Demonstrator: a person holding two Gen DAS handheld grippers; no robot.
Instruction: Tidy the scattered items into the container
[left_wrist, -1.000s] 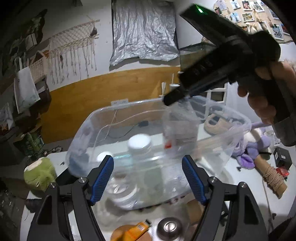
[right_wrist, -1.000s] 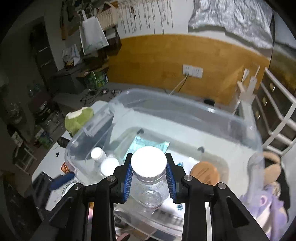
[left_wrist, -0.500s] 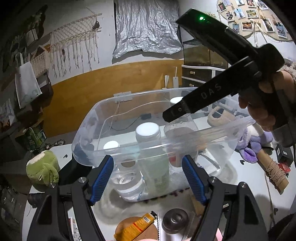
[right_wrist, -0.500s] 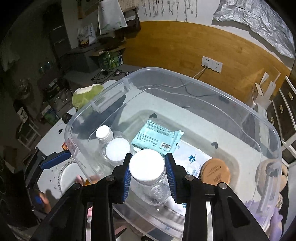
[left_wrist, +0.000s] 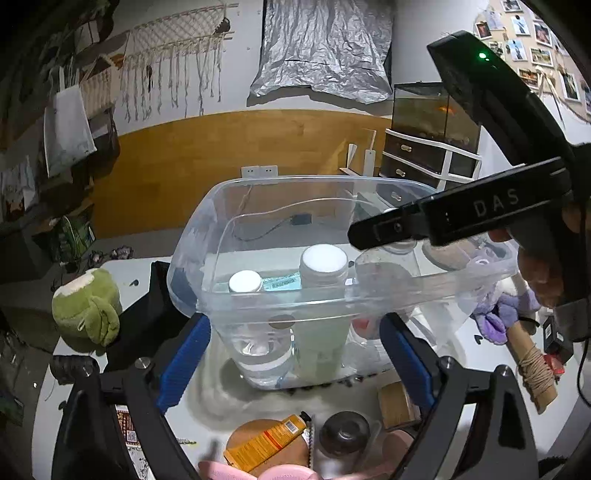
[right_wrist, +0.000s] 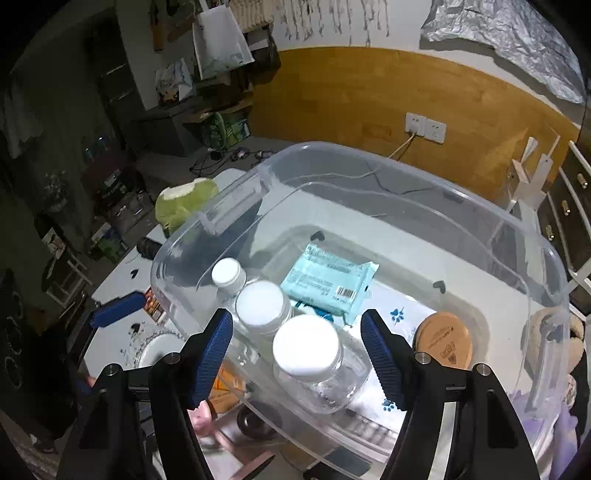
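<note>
The clear jar (right_wrist: 314, 363) with the white lid was seen standing upright inside the clear plastic bin (right_wrist: 406, 177), right between the right gripper (right_wrist: 297, 352) jaws, which were spread wide and gripping nothing. Left gripper (left_wrist: 295, 360) jaws were parted too, with an orange tube (left_wrist: 264, 441) left on the surface nearer them.

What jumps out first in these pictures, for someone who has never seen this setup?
A big clear plastic tub fills the middle, holding three white-capped containers, the nearest a clear jar, plus a teal wipes pack. The right gripper, blue-padded and open, hangs over that jar.
</note>
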